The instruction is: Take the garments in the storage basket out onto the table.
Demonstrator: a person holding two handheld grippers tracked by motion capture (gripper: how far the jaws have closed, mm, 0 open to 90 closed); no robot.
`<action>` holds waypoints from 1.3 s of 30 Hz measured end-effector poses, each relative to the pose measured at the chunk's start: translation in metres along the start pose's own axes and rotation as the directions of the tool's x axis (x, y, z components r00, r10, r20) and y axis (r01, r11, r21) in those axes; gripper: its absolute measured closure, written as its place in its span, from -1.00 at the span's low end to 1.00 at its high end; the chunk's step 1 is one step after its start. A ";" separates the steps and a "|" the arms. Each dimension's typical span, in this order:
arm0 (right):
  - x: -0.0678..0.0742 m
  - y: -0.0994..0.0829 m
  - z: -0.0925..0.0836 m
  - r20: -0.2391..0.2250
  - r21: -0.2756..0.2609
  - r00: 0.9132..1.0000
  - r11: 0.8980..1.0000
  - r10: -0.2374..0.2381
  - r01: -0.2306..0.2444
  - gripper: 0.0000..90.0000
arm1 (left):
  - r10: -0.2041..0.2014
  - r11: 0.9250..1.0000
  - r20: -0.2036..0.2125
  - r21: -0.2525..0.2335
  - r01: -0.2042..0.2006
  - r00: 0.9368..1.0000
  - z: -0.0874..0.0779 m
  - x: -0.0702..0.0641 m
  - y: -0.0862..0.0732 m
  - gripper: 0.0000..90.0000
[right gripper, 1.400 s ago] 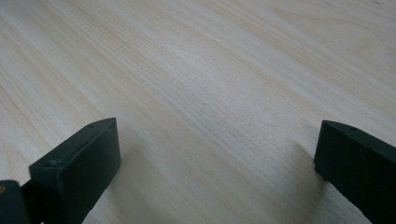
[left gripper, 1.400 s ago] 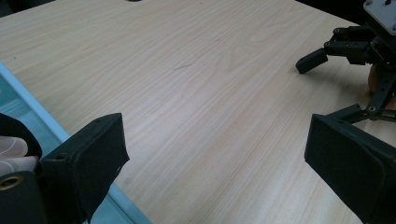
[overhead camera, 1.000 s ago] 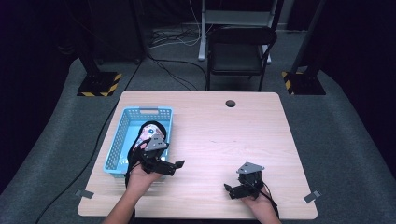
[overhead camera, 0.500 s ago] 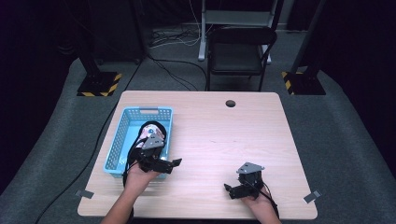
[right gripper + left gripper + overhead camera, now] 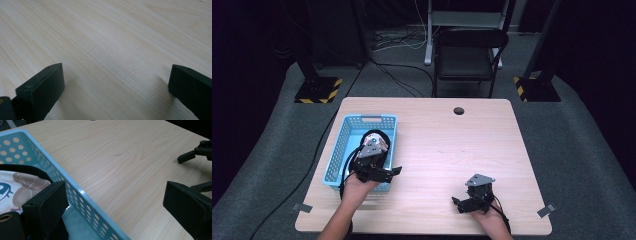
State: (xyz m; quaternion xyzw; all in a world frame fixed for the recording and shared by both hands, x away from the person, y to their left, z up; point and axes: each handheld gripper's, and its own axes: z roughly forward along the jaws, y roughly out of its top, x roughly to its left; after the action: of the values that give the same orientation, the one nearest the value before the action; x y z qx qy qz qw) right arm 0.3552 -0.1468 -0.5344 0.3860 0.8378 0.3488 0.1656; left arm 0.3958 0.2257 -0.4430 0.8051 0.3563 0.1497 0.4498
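Note:
A light blue perforated basket (image 5: 341, 145) stands on the left of the wooden table (image 5: 447, 145). Inside it lies a black-edged cloth item (image 5: 374, 137) with a white and pinkish cartoon print (image 5: 22, 185). My left gripper (image 5: 379, 172) hovers over the basket's near right corner and is open. In the left gripper view (image 5: 115, 192) one jaw is over the basket's inside, the other over the table, and the basket wall (image 5: 82, 200) runs between them untouched. My right gripper (image 5: 460, 204) rests low at the table's near right, open, with bare wood between its jaws (image 5: 117, 72).
A round cable hole (image 5: 458, 110) sits near the table's far edge. Behind the table stand a black chair (image 5: 469, 55) and stand bases with yellow-black tape (image 5: 317, 92). The right gripper shows far off in the left gripper view (image 5: 197, 152).
My left gripper has edged slightly up and left over the basket's corner. The right gripper has kept still.

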 end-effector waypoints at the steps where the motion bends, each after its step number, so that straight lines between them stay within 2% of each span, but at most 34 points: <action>1: 0.000 0.000 0.000 0.000 0.000 1.000 1.000 0.000 0.000 -1.00 | -0.002 1.000 -0.003 0.001 0.003 1.000 0.000 0.001 0.000 -0.89; 19: 0.000 0.000 0.000 0.000 0.000 1.000 1.000 0.000 0.000 -1.00 | -0.052 0.999 -0.062 -0.006 0.052 0.997 -0.008 0.021 -0.006 -0.88; 26: 0.000 0.000 0.000 0.000 0.001 1.000 1.000 -0.001 0.001 -1.00 | -0.060 0.998 -0.069 -0.002 0.060 0.996 -0.011 0.026 -0.004 -0.88; 30: 0.000 0.000 0.000 0.000 0.001 1.000 1.000 0.000 0.000 -1.00 | -0.068 0.998 -0.089 -0.005 0.067 0.994 -0.012 0.031 -0.003 -0.88; 39: 0.000 0.000 0.000 0.000 0.000 1.000 1.000 0.000 0.000 -1.00 | -0.111 0.994 -0.122 0.002 0.112 0.986 -0.012 0.045 -0.005 -0.88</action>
State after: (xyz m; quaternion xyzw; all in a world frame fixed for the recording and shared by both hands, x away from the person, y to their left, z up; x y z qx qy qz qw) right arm 0.3552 -0.1468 -0.5344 0.3858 0.8378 0.3488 0.1659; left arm 0.4187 0.2664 -0.4440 0.7753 0.4281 0.1715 0.4315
